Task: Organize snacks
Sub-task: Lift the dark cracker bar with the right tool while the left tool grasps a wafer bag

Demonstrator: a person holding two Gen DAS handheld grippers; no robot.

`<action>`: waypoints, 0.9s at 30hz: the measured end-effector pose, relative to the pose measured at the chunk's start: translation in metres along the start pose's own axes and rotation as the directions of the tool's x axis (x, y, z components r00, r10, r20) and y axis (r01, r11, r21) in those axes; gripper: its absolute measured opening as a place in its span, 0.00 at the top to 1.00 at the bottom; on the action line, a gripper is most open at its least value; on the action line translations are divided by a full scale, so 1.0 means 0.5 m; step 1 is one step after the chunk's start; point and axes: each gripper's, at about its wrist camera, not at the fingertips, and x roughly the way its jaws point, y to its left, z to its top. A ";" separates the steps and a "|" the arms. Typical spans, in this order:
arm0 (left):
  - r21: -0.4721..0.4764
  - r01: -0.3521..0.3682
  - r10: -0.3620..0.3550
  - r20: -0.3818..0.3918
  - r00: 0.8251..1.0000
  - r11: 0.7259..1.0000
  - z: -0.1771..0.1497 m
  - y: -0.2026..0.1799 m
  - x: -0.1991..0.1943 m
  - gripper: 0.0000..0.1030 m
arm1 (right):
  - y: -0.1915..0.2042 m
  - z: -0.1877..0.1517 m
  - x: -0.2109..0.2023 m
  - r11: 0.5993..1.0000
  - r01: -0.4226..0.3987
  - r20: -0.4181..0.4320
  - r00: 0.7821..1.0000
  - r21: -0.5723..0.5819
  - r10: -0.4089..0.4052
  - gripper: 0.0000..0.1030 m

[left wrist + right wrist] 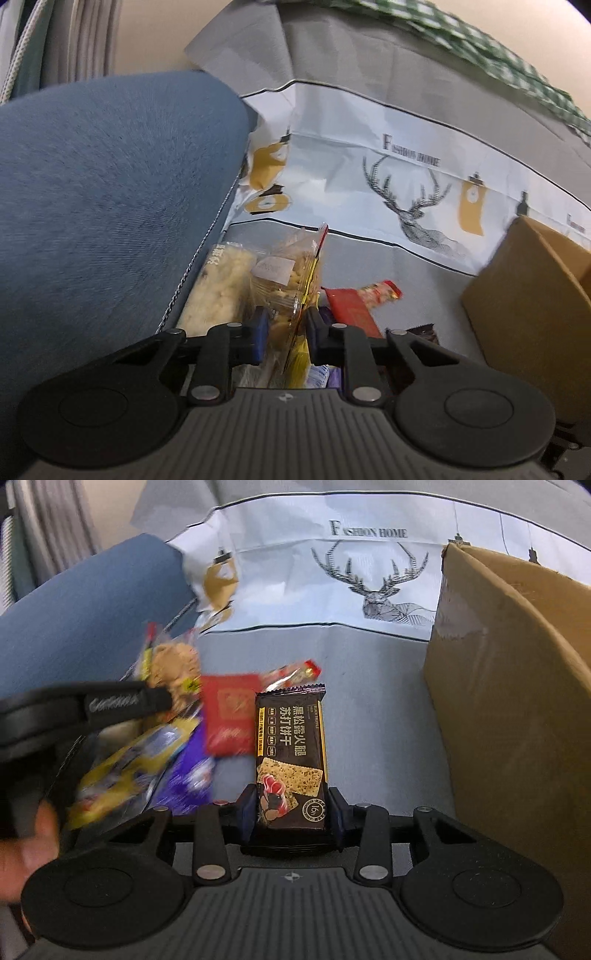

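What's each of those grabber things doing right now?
Left gripper: shut on the clear cookie bag.
Right gripper: shut on the dark cracker packet.

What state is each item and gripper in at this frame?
left gripper: shut on the clear biscuit bag.
clear biscuit bag: held upright between the fingers.
right gripper: shut on the dark cracker packet.
dark cracker packet: sealed, gripped at its lower end.
red packet: lying flat on the cloth.
cardboard box: standing on the right, top open.

Both low, close; shared deer cloth [413,206].
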 end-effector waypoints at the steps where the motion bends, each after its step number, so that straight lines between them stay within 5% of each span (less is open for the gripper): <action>1: -0.004 0.011 -0.011 -0.002 1.000 1.000 -0.002 0.000 -0.013 0.78 | 0.005 -0.008 -0.016 1.000 -0.006 0.001 1.000 -0.016 0.006 0.60; 9: -0.139 0.182 -0.190 -0.046 0.981 0.973 -0.021 0.018 -0.131 0.80 | 0.006 -0.057 -0.142 0.993 -0.077 0.007 0.997 -0.093 0.078 0.60; 14: -0.207 0.208 -0.232 -0.095 0.968 0.956 -0.049 0.022 -0.183 0.81 | 0.002 -0.102 -0.196 0.983 -0.115 -0.020 0.993 -0.142 0.113 0.60; 23: -0.213 0.127 -0.197 -0.345 0.918 0.969 -0.160 -0.012 -0.191 0.82 | 0.004 -0.172 -0.198 0.982 -0.097 -0.073 0.994 -0.164 0.086 0.60; 27: -0.113 0.150 -0.180 -0.329 0.927 0.982 -0.172 -0.023 -0.205 0.76 | -0.002 -0.174 -0.182 0.982 -0.091 -0.103 0.992 -0.163 0.075 0.60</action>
